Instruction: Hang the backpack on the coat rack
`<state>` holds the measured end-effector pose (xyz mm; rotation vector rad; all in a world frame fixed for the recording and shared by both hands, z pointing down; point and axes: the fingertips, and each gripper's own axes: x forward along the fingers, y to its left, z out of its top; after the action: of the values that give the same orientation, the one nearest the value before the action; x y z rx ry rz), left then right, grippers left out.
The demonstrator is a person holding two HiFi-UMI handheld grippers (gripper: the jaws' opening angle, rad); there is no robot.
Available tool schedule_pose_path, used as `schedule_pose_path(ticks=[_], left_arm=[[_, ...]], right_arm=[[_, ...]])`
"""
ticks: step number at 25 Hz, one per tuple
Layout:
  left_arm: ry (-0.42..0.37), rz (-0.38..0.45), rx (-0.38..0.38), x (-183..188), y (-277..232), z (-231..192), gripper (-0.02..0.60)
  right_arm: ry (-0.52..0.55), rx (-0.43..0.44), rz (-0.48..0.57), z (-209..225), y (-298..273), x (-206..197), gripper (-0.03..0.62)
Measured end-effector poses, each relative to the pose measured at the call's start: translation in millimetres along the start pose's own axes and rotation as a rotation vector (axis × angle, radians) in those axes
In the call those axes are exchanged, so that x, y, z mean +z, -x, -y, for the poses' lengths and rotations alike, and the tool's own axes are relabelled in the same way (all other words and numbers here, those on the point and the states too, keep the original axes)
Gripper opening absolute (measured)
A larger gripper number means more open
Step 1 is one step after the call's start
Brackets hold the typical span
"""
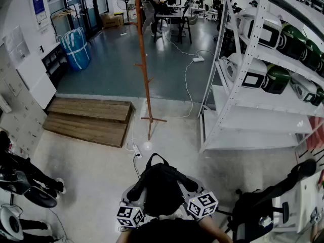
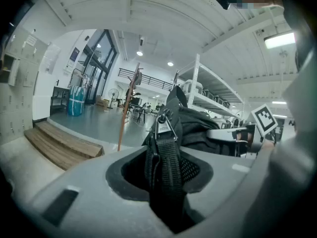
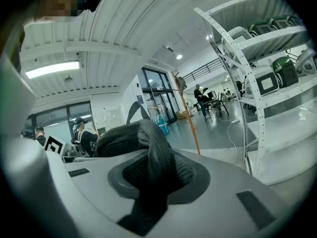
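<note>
Head view | one backpack point(image 1: 161, 186) | one coat rack point(image 1: 144, 70) | left tool point(image 2: 166, 172), right tool point(image 3: 153, 175) gripping backpack

Right gripper point(image 3: 157, 185) pinches backpack strap point(image 3: 154, 155); coat rack point(image 3: 190, 125) ahead.

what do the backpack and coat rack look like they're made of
Backpack: black matte fabric, probably nylon; a woven webbing strap and mesh padding show in the gripper views. Coat rack: likely wood, a reddish-brown thin pole with pegs and crossed feet, smooth finish.

No legible text; blue wall sign point(image 1: 38, 5) unreadable.
</note>
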<state>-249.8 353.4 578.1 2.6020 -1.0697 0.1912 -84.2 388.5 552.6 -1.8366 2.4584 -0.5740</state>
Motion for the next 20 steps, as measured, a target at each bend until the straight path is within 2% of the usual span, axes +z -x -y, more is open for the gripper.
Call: schedule_pose_path(ticks=[12,20], left_arm=[[0.002,-0.012,-0.005,-6,-9,11,0.130],[-0.012,-0.007,0.016,-7,-15,27,0.130]], right_arm=[[-0.006,0.007,-0.014,12,6,-1,0.078],[-0.010,0.044,-0.007,24,16,1,0.077]])
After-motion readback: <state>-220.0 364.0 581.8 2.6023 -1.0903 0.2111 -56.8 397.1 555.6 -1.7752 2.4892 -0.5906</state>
